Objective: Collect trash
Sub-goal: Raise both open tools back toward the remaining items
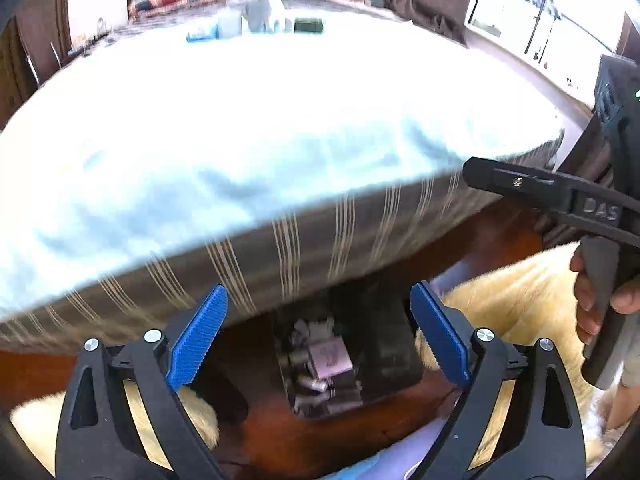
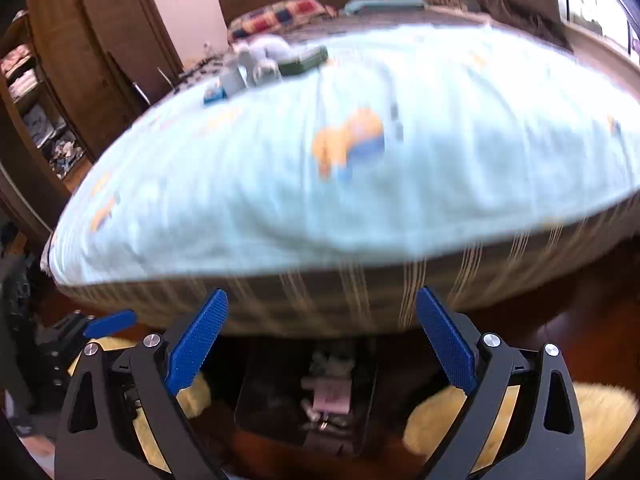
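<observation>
In the left wrist view, the left gripper (image 1: pixel 319 332) fills the lower part of the frame, its blue ribbed pads (image 1: pixel 198 336) spread wide with nothing between them. Below and between them, at the lower centre, a dark rectangular bin (image 1: pixel 384 344) stands on the reddish-brown wooden floor (image 1: pixel 256 432), tucked at the foot of the bed. Inside it lies the collected trash (image 1: pixel 320 364): crumpled greyish scraps, a pale pink flat piece and what look like small cylinders, though blur makes them hard to name. The bed, covered by a pale blue sheet (image 1: pixel 260 128) over a grey striped mattress side (image 1: pixel 320 224), spans the middle of the frame. A fluffy cream rug (image 1: pixel 516 300) lies to the lower right. At the right edge a hand (image 1: pixel 596 300) holds the handle of the right gripper.

In the right wrist view, the right gripper (image 2: pixel 322 340) is likewise wide open and empty, with the same bin (image 2: pixel 256 392) at lower centre. A small cluster of items (image 2: pixel 260 66) sits on the sheet at upper left.
</observation>
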`<state>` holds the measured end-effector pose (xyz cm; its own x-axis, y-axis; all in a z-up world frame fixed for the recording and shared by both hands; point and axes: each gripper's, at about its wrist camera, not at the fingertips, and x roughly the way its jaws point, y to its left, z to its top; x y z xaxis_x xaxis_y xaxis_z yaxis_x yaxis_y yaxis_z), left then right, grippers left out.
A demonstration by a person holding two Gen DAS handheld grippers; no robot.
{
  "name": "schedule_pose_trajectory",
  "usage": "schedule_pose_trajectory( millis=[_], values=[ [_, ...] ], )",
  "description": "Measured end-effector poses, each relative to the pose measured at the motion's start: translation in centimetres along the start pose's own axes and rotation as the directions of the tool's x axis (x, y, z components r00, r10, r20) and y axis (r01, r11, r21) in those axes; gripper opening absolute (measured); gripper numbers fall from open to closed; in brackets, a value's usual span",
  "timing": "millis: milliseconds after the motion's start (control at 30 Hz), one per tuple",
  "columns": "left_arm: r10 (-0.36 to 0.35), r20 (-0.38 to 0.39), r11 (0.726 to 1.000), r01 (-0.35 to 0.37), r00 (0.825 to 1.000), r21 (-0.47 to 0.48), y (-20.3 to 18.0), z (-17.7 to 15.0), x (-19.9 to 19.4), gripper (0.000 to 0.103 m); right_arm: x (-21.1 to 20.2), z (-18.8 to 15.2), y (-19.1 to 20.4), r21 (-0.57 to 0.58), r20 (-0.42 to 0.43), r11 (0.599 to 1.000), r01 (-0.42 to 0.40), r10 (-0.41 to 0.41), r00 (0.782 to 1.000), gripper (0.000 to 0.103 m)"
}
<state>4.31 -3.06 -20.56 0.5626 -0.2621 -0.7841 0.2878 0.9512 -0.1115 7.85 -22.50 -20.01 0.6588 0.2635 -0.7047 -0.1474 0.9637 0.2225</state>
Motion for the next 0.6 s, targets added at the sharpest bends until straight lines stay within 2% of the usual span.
schedule_pose_trajectory(
  millis=[100, 367, 600],
  values=[
    [0.033, 0.048, 0.999, -0.034, 0.998, 0.015, 0.8, 2.1, -1.3, 0.089, -0.3, 2.3, 0.1, -0.018, 0.032, 1.0, 0.014, -0.013, 0.999, 0.096],
    [0.076, 0.093, 0.997, -0.077, 0.993, 0.009, 3.0, 7.2, -1.3, 0.09, 0.4, 8.1, -0.1, -0.044, 0.088, 0.998, 0.051, -0.047, 0.995, 0.096],
    [0.067, 0.084, 0.998, -0.066, 0.994, -0.014, 4.7, 12.3, 2.0, 0.09, 4.1, 13.1, -0.9, -0.033, 0.083, 0.994, 0.106, -0.103, 0.991, 0.096]
  ],
)
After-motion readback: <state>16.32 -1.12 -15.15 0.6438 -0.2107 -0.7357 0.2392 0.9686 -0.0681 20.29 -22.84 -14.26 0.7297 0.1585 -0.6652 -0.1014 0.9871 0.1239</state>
